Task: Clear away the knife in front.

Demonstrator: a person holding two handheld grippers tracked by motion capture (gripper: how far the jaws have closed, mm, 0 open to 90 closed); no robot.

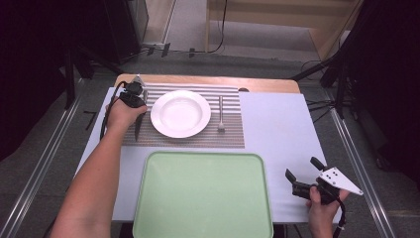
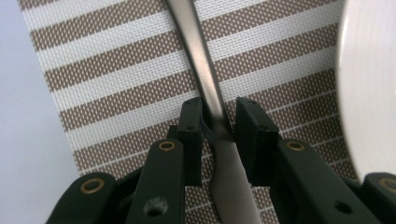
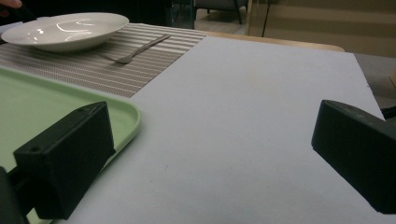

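Two claws are held over the worktop [image 1: 277, 129].
The left claw [image 2: 217, 123] is clenched on a knife [image 2: 205, 84] upper left, beside the plate [image 1: 180, 113]; the right claw [image 1: 303, 171], lower right, is spread wide.

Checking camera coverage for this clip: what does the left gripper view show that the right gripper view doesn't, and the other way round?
Left gripper view alone: the left gripper with its jaws closed around the knife, which lies on the striped placemat beside the plate's rim.

Right gripper view alone: the right gripper with jaws wide apart over the bare white table, holding nothing; the green tray's corner; the fork on the mat to the plate's right; floor and furniture beyond the table.

Shared: the placemat and the white plate.
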